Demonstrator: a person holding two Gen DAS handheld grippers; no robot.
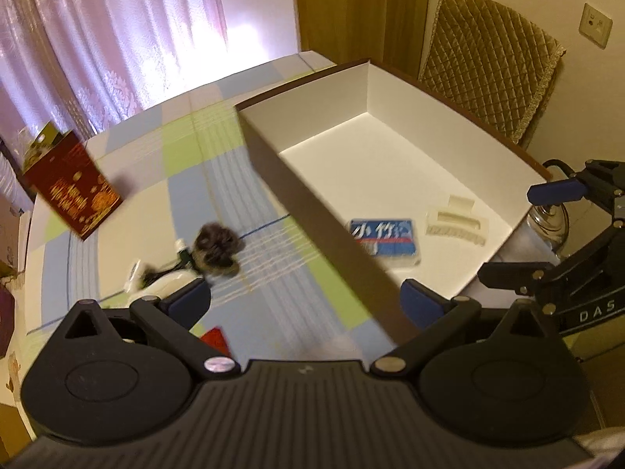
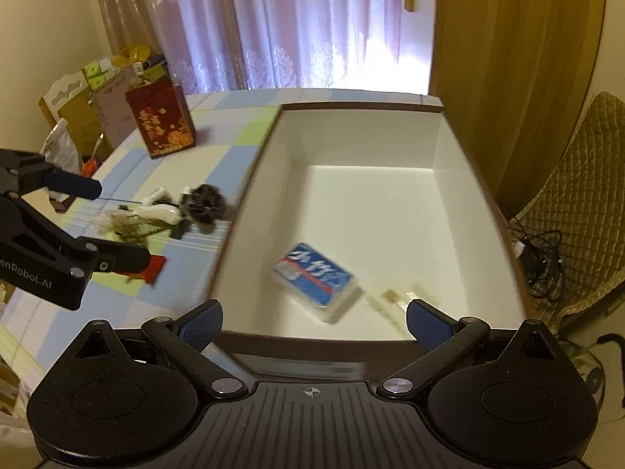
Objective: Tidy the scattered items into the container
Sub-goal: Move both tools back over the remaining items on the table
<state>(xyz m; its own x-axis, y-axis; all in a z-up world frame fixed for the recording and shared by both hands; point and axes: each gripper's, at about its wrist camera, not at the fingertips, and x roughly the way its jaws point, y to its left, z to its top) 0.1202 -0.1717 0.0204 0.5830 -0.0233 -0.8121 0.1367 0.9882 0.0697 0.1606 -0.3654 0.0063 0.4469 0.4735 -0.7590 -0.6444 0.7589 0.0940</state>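
A large box [image 1: 273, 179], brown outside and white inside, stands on the checked tablecloth. In it lie a blue tissue pack [image 1: 384, 240] and a cream hair claw clip [image 1: 457, 222]. Left of the box on the cloth lie a dark fluffy item [image 1: 216, 248], a white object [image 1: 164, 285] and a small red packet [image 1: 215, 338]. My left gripper [image 1: 308, 301] hangs open and empty over the box's near left wall. My right gripper [image 2: 314, 324] is open and empty over the box's near edge, above the tissue pack [image 2: 316, 279] and blurred clip [image 2: 394, 299]. The fluffy item [image 2: 205, 205] lies beside the box [image 2: 242, 195].
A red gift box with gold print [image 1: 72, 187] stands at the far left of the table, with cartons and bags [image 2: 90, 90] behind it. A chair with a quilted cover [image 1: 492, 66] sits right of the box. Cables [image 2: 543, 258] lie on the floor there. Curtains hang behind.
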